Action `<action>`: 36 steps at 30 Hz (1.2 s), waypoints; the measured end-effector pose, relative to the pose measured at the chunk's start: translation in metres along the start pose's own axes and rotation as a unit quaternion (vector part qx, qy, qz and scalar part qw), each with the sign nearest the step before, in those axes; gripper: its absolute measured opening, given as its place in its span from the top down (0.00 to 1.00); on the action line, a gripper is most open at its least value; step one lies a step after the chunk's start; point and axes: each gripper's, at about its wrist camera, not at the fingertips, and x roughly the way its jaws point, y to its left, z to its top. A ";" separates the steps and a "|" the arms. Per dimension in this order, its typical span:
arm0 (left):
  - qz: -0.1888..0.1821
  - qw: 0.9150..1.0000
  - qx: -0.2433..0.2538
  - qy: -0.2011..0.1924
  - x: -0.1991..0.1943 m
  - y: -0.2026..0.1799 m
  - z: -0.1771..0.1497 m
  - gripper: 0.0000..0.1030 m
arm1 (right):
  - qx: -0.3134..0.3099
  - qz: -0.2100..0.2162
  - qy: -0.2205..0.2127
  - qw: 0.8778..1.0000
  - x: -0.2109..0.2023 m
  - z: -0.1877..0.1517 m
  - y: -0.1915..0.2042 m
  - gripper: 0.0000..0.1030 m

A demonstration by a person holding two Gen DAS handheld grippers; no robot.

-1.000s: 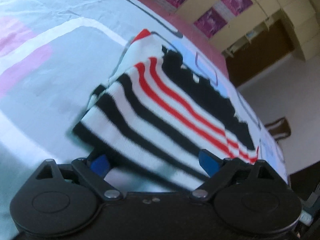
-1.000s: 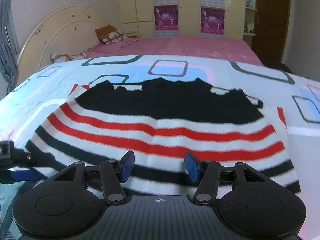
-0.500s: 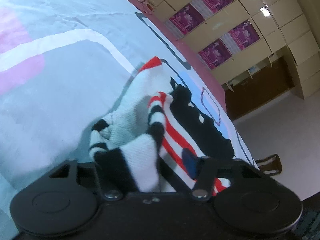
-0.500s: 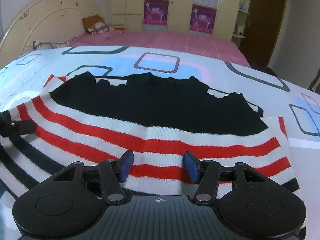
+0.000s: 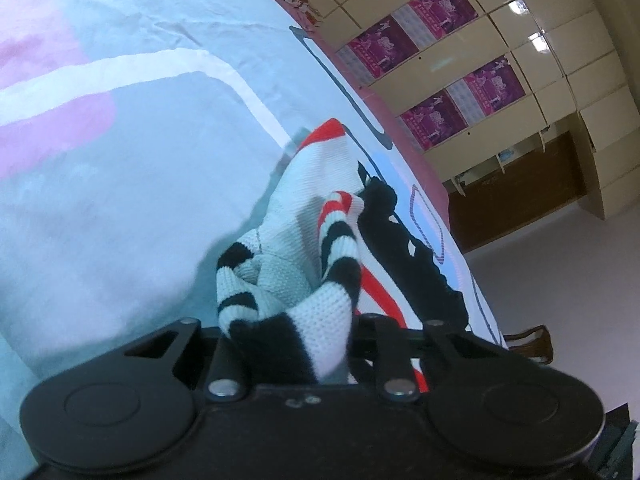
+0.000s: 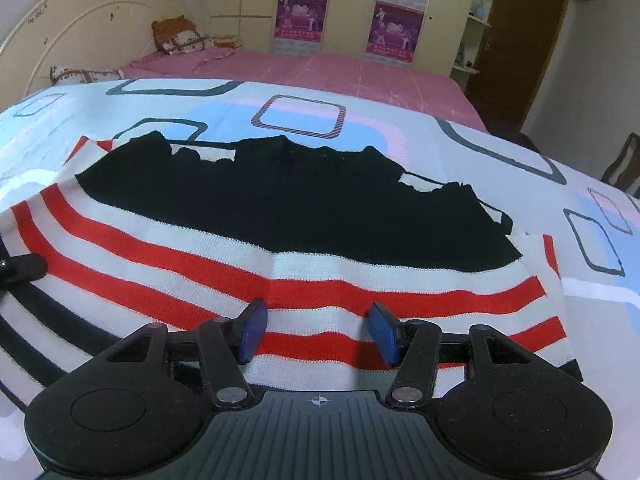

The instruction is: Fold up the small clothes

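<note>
Fingers clamped left, apart right: one sweater, two grippers.
Our left gripper point(image 5: 288, 344) seemingly pinches the striped sweater point(image 6: 304, 240) edge, its pads hidden; our right gripper point(image 6: 318, 332) gapes above it on the bedspread point(image 6: 500, 148).

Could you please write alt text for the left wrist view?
The left gripper is shut on a bunched corner of a striped knit garment, black, white and red, lifted off a pale patterned bedspread. Cream wardrobes with purple posters stand behind.

Print on the purple posters point(image 6: 302, 12) is unreadable.
</note>
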 end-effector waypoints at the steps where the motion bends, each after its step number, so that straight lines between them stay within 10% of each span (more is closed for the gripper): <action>1: 0.000 1.000 -0.001 -0.001 0.000 0.000 0.000 0.80 | -0.001 -0.001 0.001 1.000 0.000 0.000 0.000 0.47; 15: 0.019 0.998 0.012 -0.051 -0.014 -0.025 -0.011 0.86 | -0.018 0.034 -0.005 0.999 0.003 0.001 -0.010 0.43; 22: 0.013 0.992 0.094 -0.083 -0.023 -0.087 -0.023 0.87 | -0.015 0.065 -0.017 0.998 0.002 0.002 -0.028 0.33; 36: -0.073 0.947 0.313 0.003 0.036 -0.222 -0.133 0.87 | 0.092 0.038 -0.025 0.995 -0.037 -0.027 -0.160 0.32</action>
